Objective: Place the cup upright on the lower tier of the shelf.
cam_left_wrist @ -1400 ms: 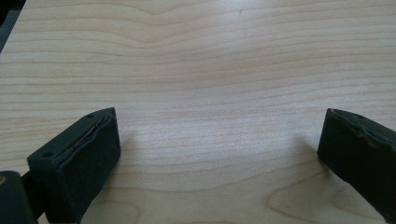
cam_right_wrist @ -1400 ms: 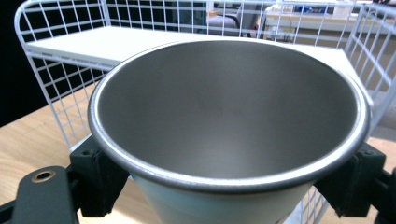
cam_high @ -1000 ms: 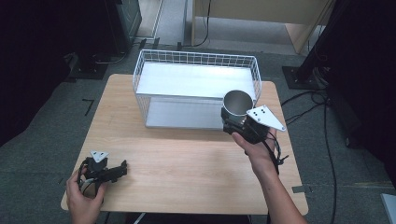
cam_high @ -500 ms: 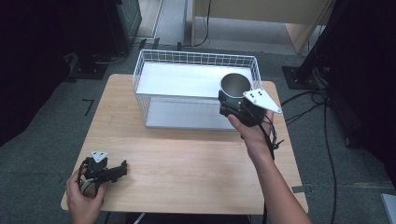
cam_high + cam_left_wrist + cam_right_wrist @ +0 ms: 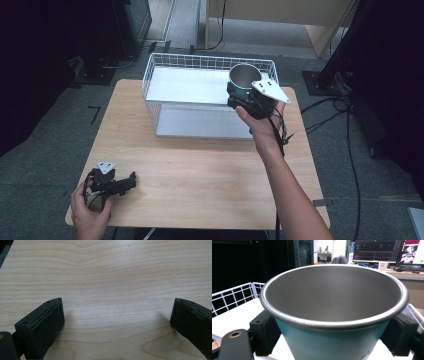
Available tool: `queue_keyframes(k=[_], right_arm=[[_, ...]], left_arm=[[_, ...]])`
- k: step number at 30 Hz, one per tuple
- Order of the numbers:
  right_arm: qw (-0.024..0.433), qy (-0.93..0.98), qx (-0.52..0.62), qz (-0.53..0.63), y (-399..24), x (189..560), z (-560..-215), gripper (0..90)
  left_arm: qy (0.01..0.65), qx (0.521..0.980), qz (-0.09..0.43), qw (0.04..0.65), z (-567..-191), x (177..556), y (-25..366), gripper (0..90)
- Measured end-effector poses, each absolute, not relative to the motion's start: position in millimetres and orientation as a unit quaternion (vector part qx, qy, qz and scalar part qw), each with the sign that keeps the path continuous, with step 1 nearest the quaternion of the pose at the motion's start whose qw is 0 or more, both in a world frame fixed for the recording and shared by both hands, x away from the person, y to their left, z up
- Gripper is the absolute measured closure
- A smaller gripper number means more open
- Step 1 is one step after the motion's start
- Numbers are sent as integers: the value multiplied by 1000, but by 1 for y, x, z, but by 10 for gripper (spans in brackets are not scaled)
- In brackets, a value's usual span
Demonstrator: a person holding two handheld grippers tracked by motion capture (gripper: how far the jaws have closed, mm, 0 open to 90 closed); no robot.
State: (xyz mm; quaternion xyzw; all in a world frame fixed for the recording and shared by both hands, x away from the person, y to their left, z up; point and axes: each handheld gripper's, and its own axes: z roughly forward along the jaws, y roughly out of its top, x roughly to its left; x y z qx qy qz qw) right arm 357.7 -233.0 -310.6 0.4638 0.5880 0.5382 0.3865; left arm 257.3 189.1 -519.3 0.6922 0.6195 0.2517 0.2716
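Two grippers are showing in the high view, one in each of the person's hands. Toward the far right of the wooden bench, the right gripper is pinching a teal cup with a bare metal inside, holding it upright with its mouth facing up, above the right end of the white wire basket that is standing on the far half of the bench. The grey three-cornered plate on that gripper is sitting just right of the cup, and the cable is trailing down along the forearm. At the near left corner, the left gripper is resting on the bench, well apart from the basket and the cup, its jaws pointing toward the right. Moving to the left gripper view, the left gripper is lying low over the pale wood grain with its two black jaws spread wide and nothing between them. Moving to the right gripper view, the right gripper is pressing its black jaws against opposite sides of the cup, just under the rolled metal rim, so the cup is sitting squarely between them. White basket wire is showing behind the cup on the left, and a desk with lit monitors is standing far off in the dim room.
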Motion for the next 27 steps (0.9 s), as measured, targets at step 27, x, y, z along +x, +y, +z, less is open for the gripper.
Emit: queue_keyframes(k=[27], right_arm=[[368,583,494,529,-208,417,-316,152]], left_arm=[[620,692,250,272,-519,257,189,0]])
